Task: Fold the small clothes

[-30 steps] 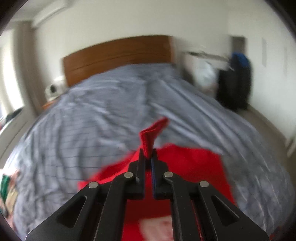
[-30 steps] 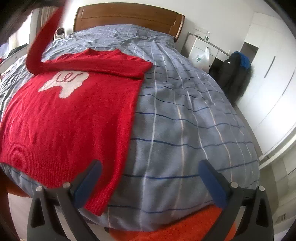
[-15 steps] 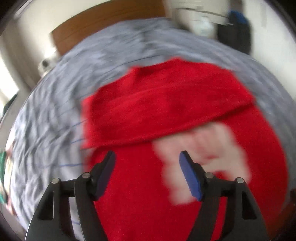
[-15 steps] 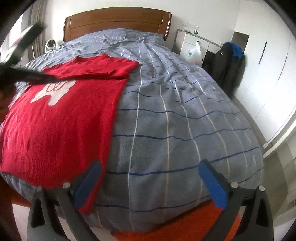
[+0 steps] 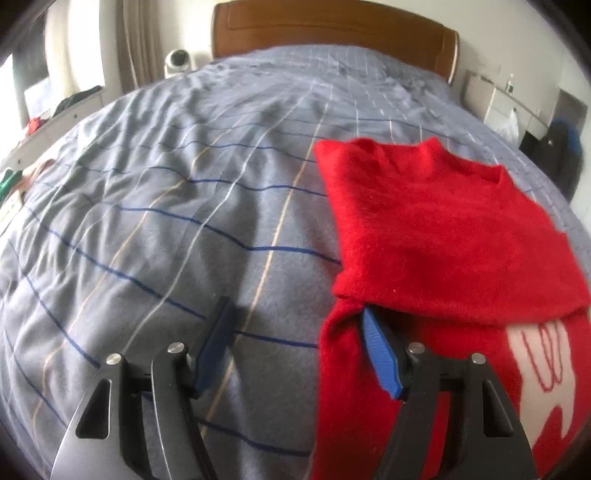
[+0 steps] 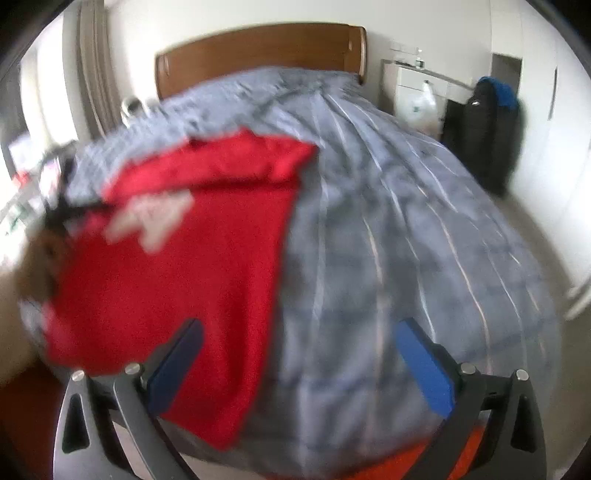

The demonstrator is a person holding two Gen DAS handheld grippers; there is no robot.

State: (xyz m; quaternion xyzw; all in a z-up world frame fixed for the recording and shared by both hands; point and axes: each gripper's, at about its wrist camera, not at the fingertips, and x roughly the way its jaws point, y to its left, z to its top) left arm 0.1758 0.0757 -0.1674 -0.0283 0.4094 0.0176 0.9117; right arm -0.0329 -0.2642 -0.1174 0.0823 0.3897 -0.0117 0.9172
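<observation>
A red sweater lies flat on a big bed. The bed has a grey blanket with thin blue and pale lines. The sweater has a white picture on its front. Both sleeves are folded across the top part, over the chest.

The left hand-held gripper is low, right at the left edge of the sweater. Its jaws are wide apart and closing a little. The right blue pad sits on the red cloth, with its tip just under the edge of the folded sleeve. The left pad is over the bare blanket, beside the sweater. The edge of the sweater lies between the two pads, but they do not press on it.

The right hand-held gripper is above the near end of the bed, and its picture is blurry. Its jaws are spread wide, and nothing is held in them. The left pad is over the bottom part of the sweater. The right pad is over the grey blanket. The right side edge of the sweater runs between them, farther down.

A brown wooden headboard stands at the far end of the bed. A dark bag leans by the wall on the right.
</observation>
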